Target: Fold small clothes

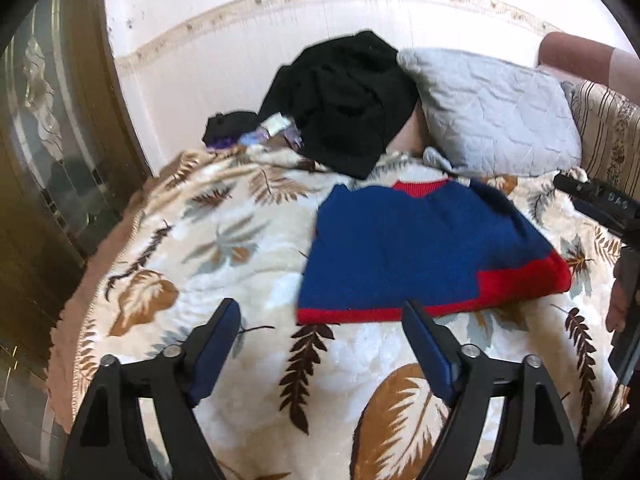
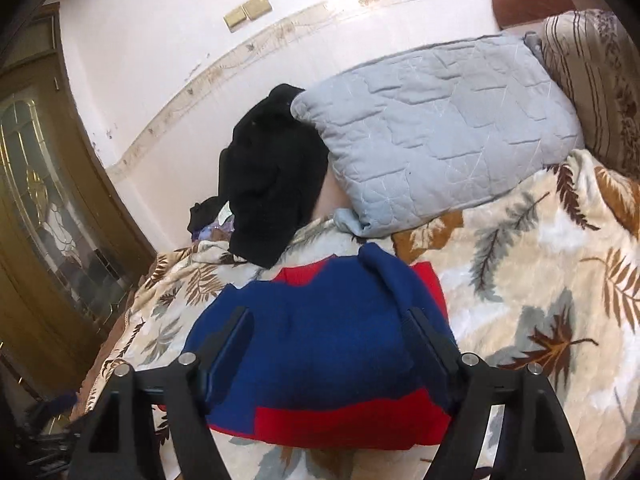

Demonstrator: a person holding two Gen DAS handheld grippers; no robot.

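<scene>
Your sweater [image 1: 420, 248] lies folded on the blanket [image 1: 224, 240], blue with red trim, just below the grey pillow [image 1: 492, 116] and black garment [image 1: 344, 100]. Your right gripper [image 2: 330, 340] hangs over it, fingers apart and empty. Your left gripper [image 1: 320, 332], also spread, sits just beside its hem.
</scene>
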